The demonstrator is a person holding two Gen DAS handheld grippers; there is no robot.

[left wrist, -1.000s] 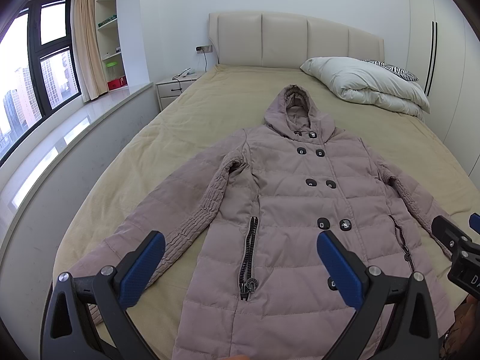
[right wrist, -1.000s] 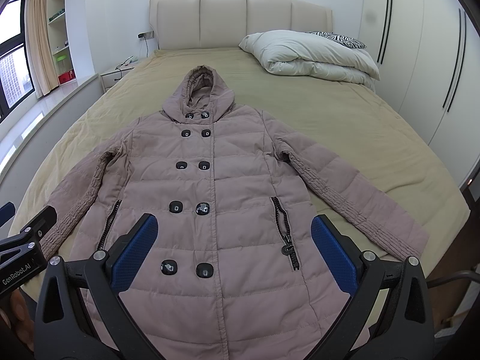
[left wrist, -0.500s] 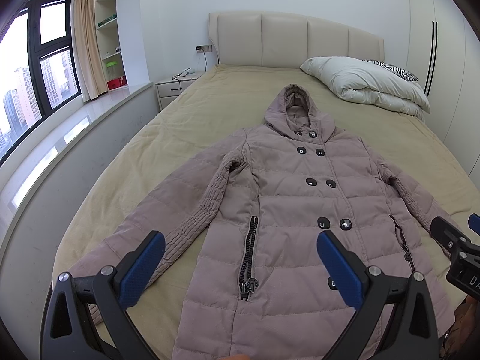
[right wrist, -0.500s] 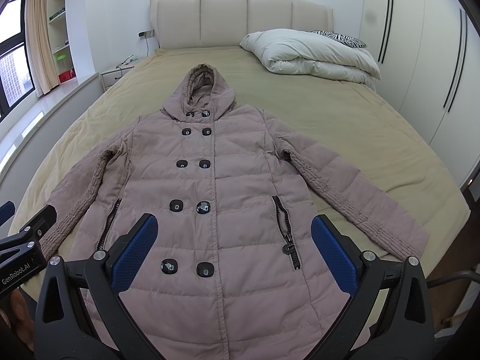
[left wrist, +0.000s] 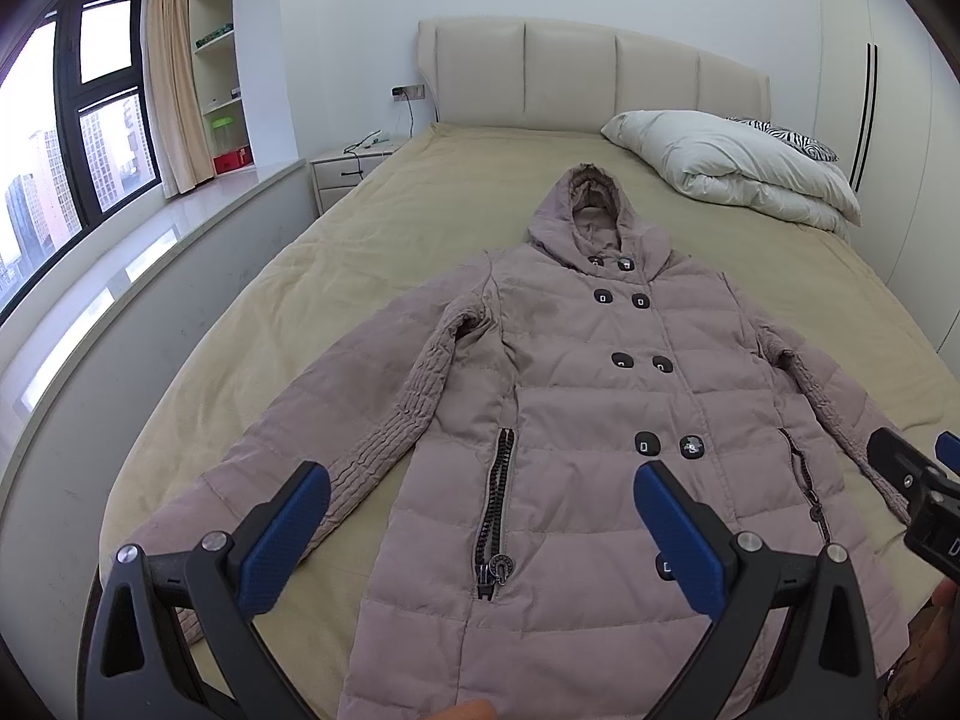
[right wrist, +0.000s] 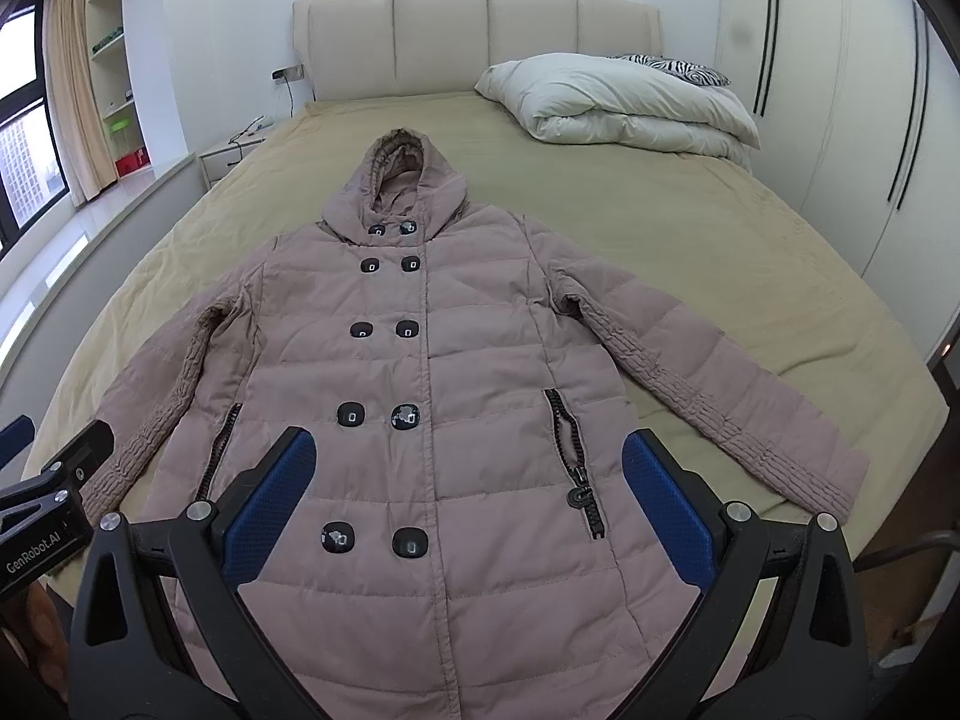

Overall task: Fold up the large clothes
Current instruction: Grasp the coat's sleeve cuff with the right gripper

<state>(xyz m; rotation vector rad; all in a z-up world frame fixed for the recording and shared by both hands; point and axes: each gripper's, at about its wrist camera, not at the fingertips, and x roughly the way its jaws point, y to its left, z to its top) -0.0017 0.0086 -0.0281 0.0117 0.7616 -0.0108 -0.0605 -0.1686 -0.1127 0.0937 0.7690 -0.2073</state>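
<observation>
A mauve quilted hooded coat [left wrist: 576,396] lies flat and face up on the bed, hood toward the headboard, both sleeves spread outward; it also fills the right wrist view [right wrist: 432,396]. My left gripper [left wrist: 480,492] is open and empty, hovering above the coat's lower left part near its zip pocket [left wrist: 495,516]. My right gripper [right wrist: 468,468] is open and empty above the coat's lower front, near the bottom buttons [right wrist: 372,540]. Each gripper shows at the edge of the other's view.
The tan bed [left wrist: 420,204] carries a folded white duvet [right wrist: 618,102] at the far right by the headboard [right wrist: 474,42]. A nightstand [left wrist: 348,171] and window ledge [left wrist: 138,264] run along the left. Wardrobe doors [right wrist: 840,120] stand at the right.
The right gripper has crept slightly forward over the coat. The left gripper has barely moved. The coat lies as before.
</observation>
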